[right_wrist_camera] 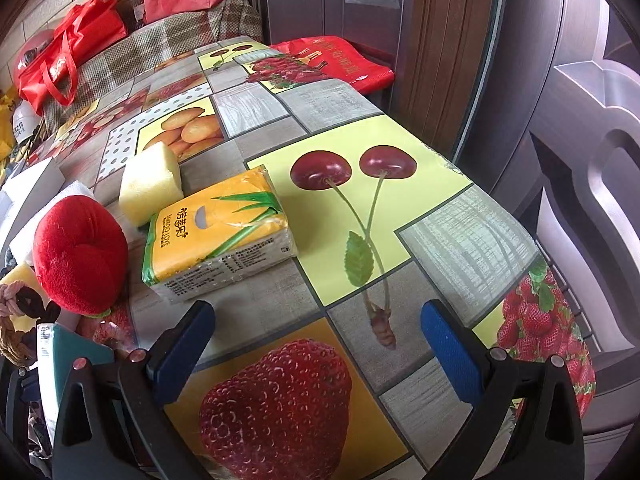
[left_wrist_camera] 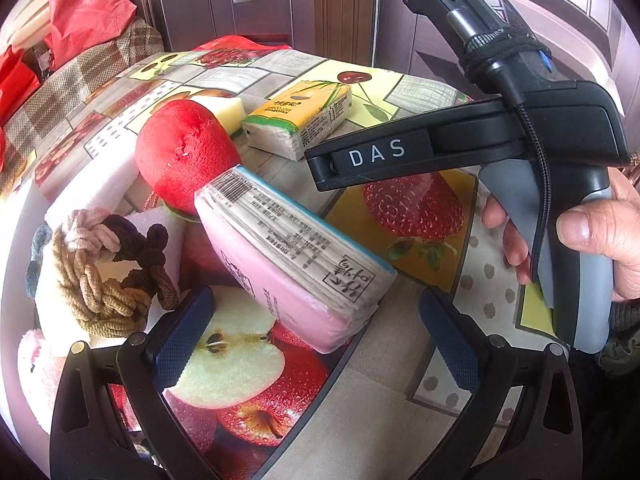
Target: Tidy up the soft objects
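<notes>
A pink tissue pack [left_wrist_camera: 288, 264] lies tilted against a red plush fruit [left_wrist_camera: 184, 156], its near corner reaching between the fingers of my open left gripper [left_wrist_camera: 316, 340] without touching the pads. A knotted rope toy [left_wrist_camera: 104, 276] rests on white foam at the left. Farther back are a yellow tissue pack [left_wrist_camera: 300, 120] and a yellow sponge [left_wrist_camera: 224, 110]. My right gripper [right_wrist_camera: 316, 336] hangs open and empty over the strawberry print, just short of the yellow tissue pack [right_wrist_camera: 220, 236]. The red plush [right_wrist_camera: 80, 252] and the sponge [right_wrist_camera: 150, 182] sit to its left.
A fruit-print cloth covers the table [right_wrist_camera: 440, 240], whose edge drops off at the right beside brown doors [right_wrist_camera: 580, 160]. Red bags [right_wrist_camera: 68, 56] sit on a checked seat behind. A hand [left_wrist_camera: 600, 236] holds the right tool's handle [left_wrist_camera: 576, 264].
</notes>
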The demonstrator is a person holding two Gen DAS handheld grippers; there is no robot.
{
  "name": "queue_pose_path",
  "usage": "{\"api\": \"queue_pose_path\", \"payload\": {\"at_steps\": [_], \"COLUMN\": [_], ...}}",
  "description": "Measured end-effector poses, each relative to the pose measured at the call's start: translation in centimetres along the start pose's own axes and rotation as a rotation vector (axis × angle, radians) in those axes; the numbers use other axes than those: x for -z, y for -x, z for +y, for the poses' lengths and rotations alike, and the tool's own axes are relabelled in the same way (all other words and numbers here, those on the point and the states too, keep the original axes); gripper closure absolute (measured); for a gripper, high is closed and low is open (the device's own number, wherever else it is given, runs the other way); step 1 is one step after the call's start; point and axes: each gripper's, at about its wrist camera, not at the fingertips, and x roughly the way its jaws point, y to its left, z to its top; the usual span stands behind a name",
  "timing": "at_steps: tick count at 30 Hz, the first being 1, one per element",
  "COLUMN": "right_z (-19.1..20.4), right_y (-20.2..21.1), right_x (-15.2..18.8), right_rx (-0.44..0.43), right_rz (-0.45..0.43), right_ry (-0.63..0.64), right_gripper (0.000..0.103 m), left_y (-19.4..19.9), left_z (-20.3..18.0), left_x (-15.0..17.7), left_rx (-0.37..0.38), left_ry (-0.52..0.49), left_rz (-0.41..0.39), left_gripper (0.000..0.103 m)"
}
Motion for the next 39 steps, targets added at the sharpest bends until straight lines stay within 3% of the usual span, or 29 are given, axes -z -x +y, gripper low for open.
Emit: {"api": "queue_pose_path", "payload": {"at_steps": [39], "right_z": [-0.03], "right_y": [0.08], "right_x": [0.05], "right_rx": [-0.013], "right_rz": [-0.004], "right_ry": [-0.008], "right_gripper": [0.0], "left_y": [0.0], "left_z": [0.0], "left_x": [0.0], "left_rx": [0.0], "left_ry": [0.0], "left_rz": [0.0], "left_gripper": [0.001]}}
